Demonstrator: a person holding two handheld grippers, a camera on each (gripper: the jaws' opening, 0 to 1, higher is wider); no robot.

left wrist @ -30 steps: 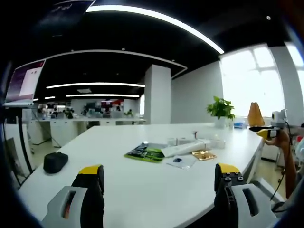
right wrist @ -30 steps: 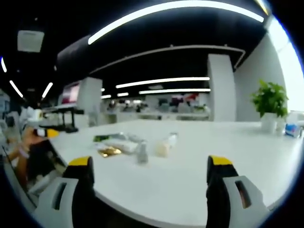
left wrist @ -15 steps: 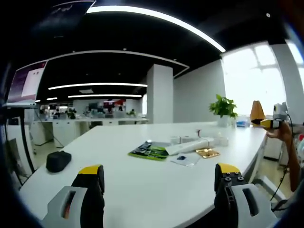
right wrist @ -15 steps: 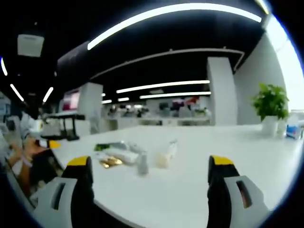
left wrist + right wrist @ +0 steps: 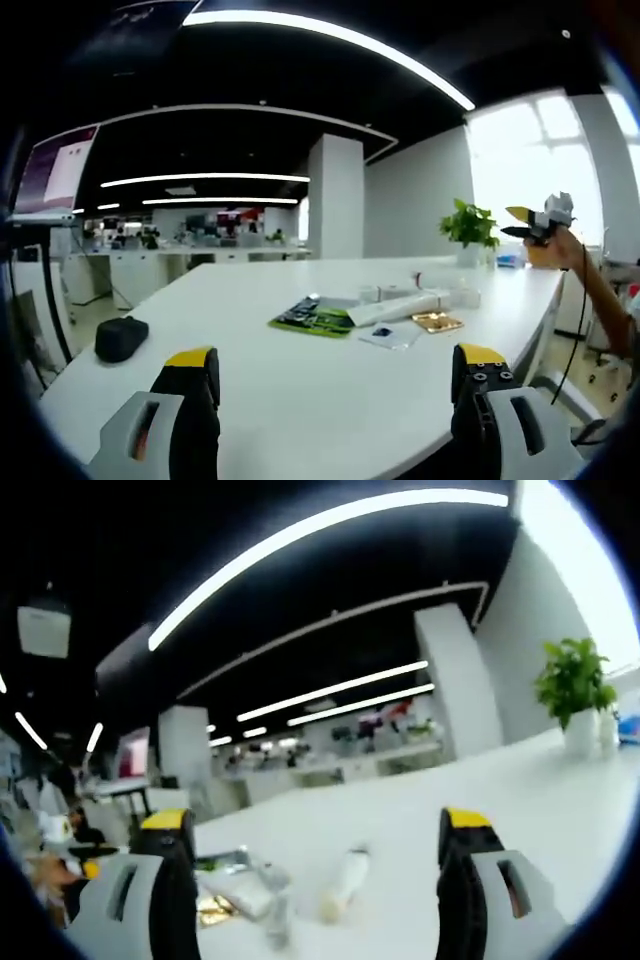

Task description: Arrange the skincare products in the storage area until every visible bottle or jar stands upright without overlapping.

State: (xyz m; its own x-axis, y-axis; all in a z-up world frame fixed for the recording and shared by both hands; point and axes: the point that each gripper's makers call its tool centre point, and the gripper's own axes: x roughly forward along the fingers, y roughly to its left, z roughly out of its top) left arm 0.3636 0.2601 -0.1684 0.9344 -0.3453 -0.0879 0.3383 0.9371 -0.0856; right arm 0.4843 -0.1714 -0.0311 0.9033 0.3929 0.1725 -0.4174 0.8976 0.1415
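We are holding both grippers above the near edge of the white desk (image 5: 300, 400), well apart from the skincare products, so neither is touching anything yet. The left gripper (image 5: 335, 385) is standing wide open with nothing between its jaws, and the right gripper (image 5: 315, 855) is likewise wide open and empty. In the left gripper view we are seeing the right gripper (image 5: 535, 220) raised off to the right, near the potted plant (image 5: 468, 228), which suggests it is being swung round toward the products.

The products are sitting grouped near the middle of the desk, beside a green tray (image 5: 308, 320). A long white tube (image 5: 395, 310) is lying flat, its long axis running roughly across the left gripper view, its far end pointing toward the plant. Just in front of it are lying a gold sachet (image 5: 433, 322) and a small flat packet (image 5: 385, 338). In the right gripper view a pale bottle (image 5: 345, 880) is lying tipped over, its cap end pointing away from us and up the view; it is blurred. We are judging that the lying pieces need standing up
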